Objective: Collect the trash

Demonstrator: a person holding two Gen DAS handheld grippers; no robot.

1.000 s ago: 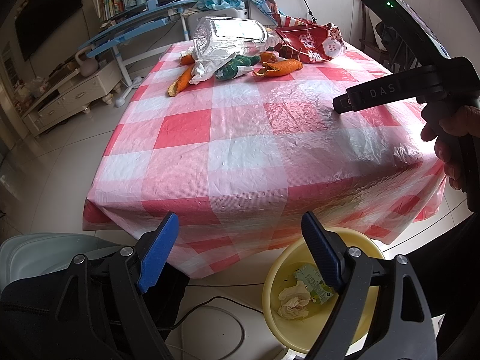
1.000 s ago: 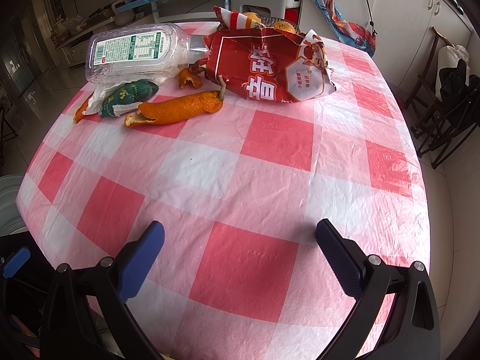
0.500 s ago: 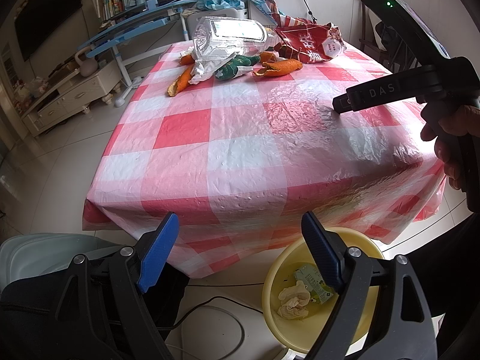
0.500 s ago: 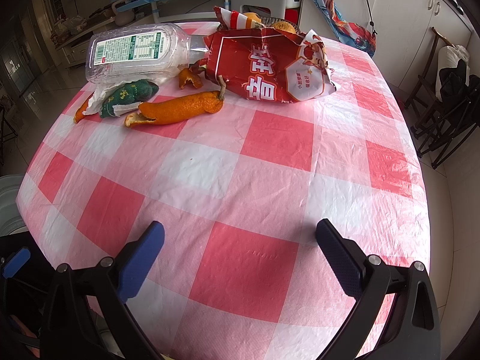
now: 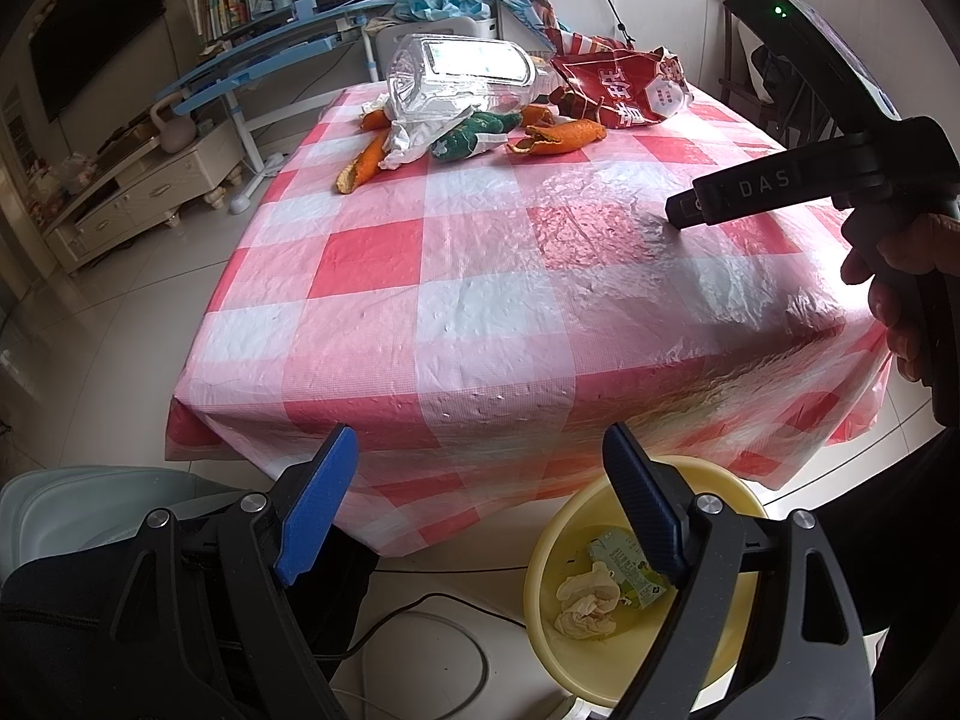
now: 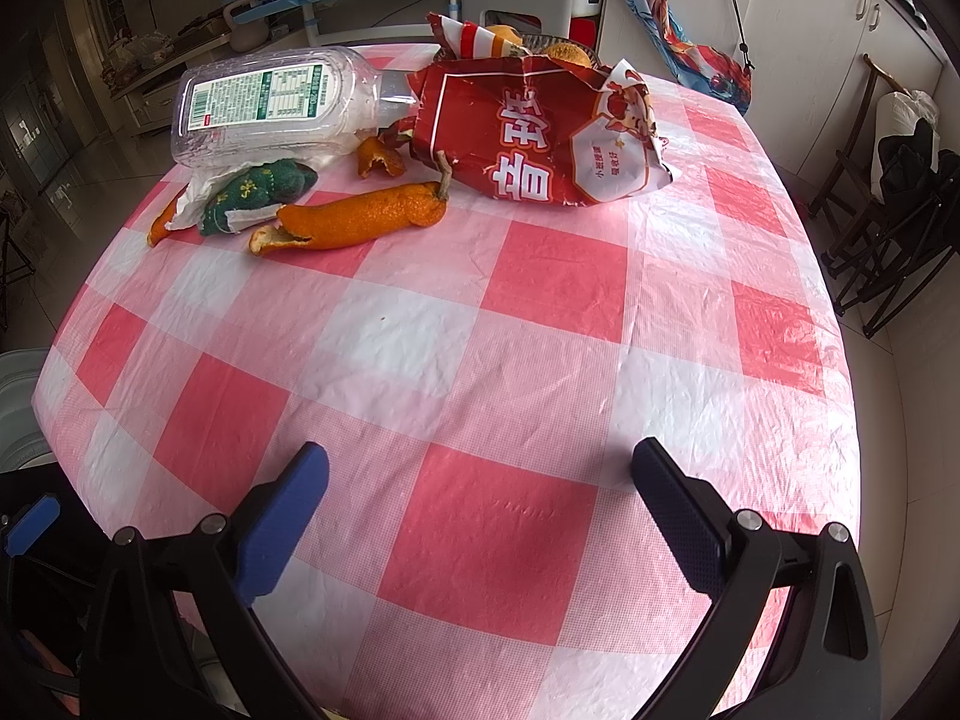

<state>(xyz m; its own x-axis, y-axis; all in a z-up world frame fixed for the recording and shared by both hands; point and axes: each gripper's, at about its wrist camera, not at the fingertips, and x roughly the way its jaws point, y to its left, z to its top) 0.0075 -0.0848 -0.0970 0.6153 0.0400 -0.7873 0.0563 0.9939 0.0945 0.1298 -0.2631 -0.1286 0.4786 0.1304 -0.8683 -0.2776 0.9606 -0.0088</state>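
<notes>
Both tongs — left [image 5: 480,462], right [image 6: 480,480] — gape empty; red snack bag [image 6: 540,138] hides the clear bottle's [image 6: 270,105] neck.

A table [image 6: 480,360] fills the middle of both views. A plastic cloth with red and white squares covers it and hangs down over the near edge in the left wrist view. All the things lie together at the far end, in the upper part of the frame. A clear plastic bottle [image 6: 270,105] lies on its side. A red snack bag [image 6: 540,138] lies to its right, touching the bottle's neck. Just in front of them lie a long orange peel [image 6: 354,219], a small green wrapper [image 6: 258,192] and a crumpled white paper [image 5: 414,138]. Another peel [image 5: 363,165] lies at the left.

On the floor [image 5: 150,312], low in the left wrist view, stands a yellow bowl [image 5: 546,546].
</notes>
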